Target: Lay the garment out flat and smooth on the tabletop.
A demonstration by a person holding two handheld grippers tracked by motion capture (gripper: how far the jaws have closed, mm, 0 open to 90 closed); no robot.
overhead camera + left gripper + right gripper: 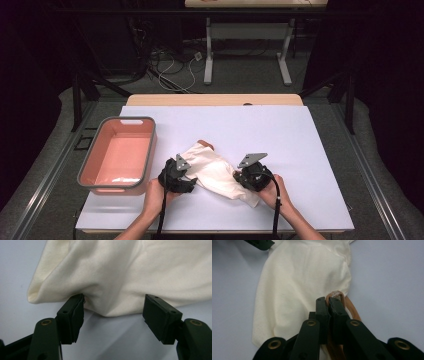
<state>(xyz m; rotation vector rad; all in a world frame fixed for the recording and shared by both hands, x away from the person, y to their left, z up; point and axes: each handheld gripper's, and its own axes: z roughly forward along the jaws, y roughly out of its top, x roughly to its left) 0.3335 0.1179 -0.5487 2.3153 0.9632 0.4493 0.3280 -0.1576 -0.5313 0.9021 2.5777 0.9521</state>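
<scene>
Pink bin (118, 153) at left on white tabletop (280, 135).

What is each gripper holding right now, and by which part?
The right gripper is shut on the tan strap at the cream cloth bag's edge. The left gripper holds nothing; its jaws straddle a fold.

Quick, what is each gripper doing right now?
Left gripper: jaws open, standing either side of a fold of the cream cloth, not pressing it.
Right gripper: jaws shut on the cloth's tan strap.
</scene>
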